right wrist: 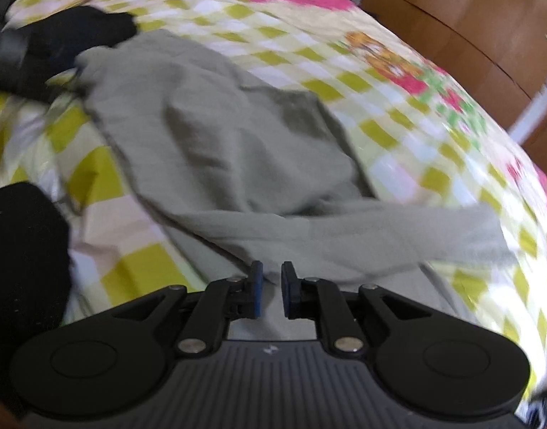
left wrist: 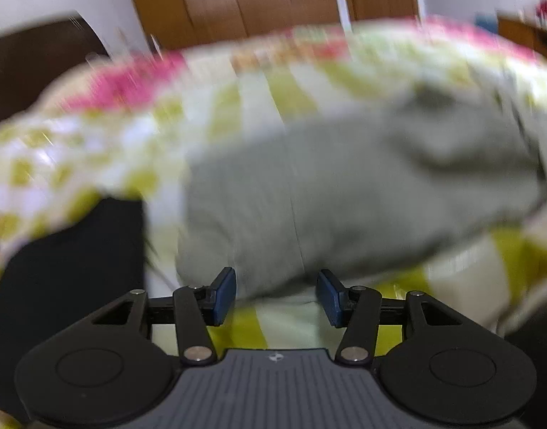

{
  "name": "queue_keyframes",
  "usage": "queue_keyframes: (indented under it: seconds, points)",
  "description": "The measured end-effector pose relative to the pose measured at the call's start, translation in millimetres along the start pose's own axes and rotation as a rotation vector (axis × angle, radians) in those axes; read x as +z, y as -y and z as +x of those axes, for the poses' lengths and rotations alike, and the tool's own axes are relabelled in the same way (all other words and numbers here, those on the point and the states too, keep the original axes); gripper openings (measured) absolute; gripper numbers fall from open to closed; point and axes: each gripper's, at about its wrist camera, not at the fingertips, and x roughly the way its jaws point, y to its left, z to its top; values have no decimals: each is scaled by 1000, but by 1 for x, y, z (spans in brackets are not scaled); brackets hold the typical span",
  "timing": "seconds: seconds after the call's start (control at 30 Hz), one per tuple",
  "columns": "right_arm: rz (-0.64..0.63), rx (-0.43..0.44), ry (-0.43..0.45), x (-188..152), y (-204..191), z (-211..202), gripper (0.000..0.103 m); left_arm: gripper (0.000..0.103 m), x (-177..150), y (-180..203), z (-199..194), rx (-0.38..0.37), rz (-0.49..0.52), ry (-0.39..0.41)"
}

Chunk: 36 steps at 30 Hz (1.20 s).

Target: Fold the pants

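Checkered bedspread [right wrist: 398, 132], grey pants [right wrist: 237, 150] ahead of both grippers' jaws

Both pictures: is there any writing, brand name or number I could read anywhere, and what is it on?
No readable text in either view.
Left gripper: a small pale emblem on its grey ribbed body, no letters.
Right gripper: the same emblem, no letters.
Bedsheet: checks and cartoon-like prints, too blurred to show words.
Grey pants: plain.
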Motion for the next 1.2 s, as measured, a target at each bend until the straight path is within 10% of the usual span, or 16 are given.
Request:
queue_keyframes:
  seconds: [0.27, 0.57, 1.0, 1.1, 1.17, 1.2]
  points:
    - [240, -123, -11, 16, 89, 8, 16, 63, 39, 19, -27, -62, -36, 100]
    - [638, -191, -87, 39, 212, 83, 29, 65, 102, 142, 1, -405, 107, 165]
    - [827, -199, -120, 45, 253, 128, 41, 65, 112, 212, 17, -506, 229, 125]
    - [830, -218, -126, 47, 261, 137, 39, 65, 115, 216, 19, -506, 224, 125]
    - [844, -222, -116, 47, 266, 139, 3, 65, 117, 220, 22, -502, 229, 122]
    - [859, -215, -105, 46, 270, 136, 3, 65, 118, 220, 24, -501, 225, 121]
